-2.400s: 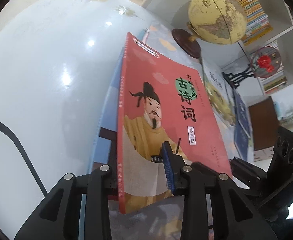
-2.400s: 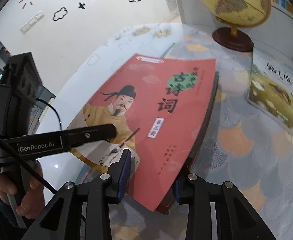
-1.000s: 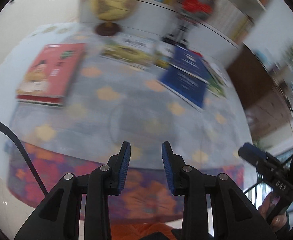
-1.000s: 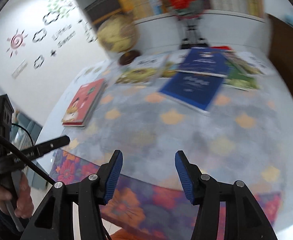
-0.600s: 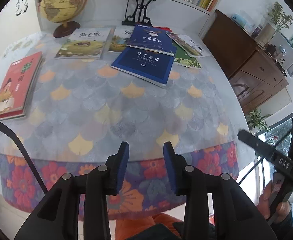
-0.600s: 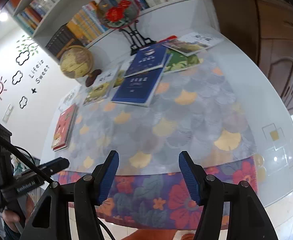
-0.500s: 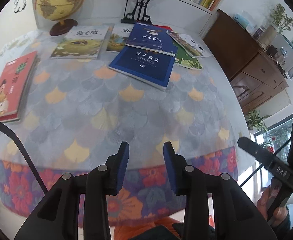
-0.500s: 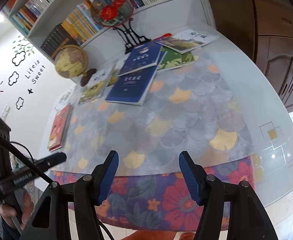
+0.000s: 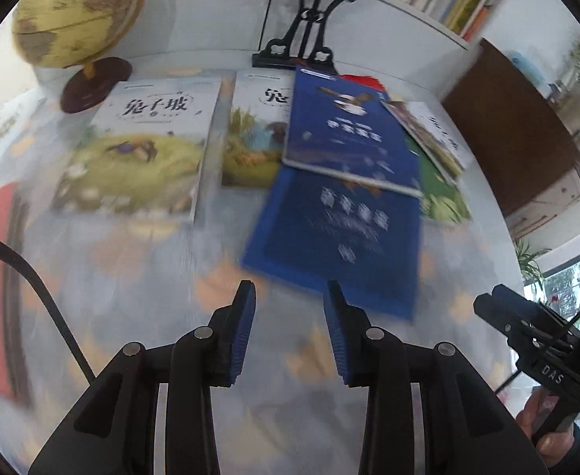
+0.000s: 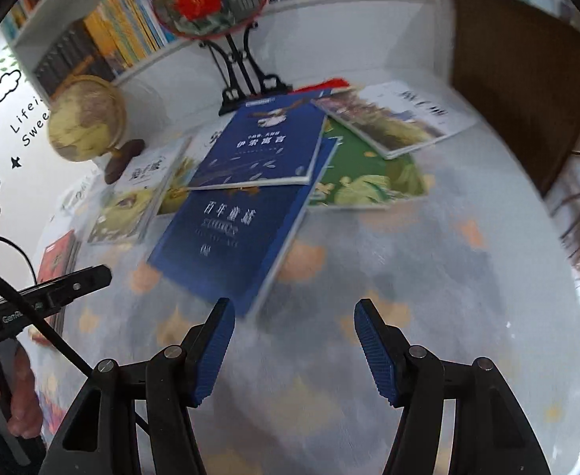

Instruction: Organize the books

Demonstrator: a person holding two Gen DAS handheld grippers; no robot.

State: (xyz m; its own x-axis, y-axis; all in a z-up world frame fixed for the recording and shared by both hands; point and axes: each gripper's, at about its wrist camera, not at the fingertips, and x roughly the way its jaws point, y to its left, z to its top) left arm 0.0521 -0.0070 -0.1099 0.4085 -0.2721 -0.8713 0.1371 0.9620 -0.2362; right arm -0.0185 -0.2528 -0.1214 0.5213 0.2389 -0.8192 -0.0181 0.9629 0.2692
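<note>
- Left gripper (image 9: pixel 290 297) hangs part open over the table (image 9: pixel 139 277), holding nothing
- Right gripper (image 10: pixel 293 316), jaws just widened, empty
- Blue book (image 10: pixel 234 229) lies just ahead

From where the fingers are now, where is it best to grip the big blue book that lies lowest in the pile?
Probably the near corner of the big blue book, from the near side: that end is bare, while the smaller blue book covers its far end.
</note>
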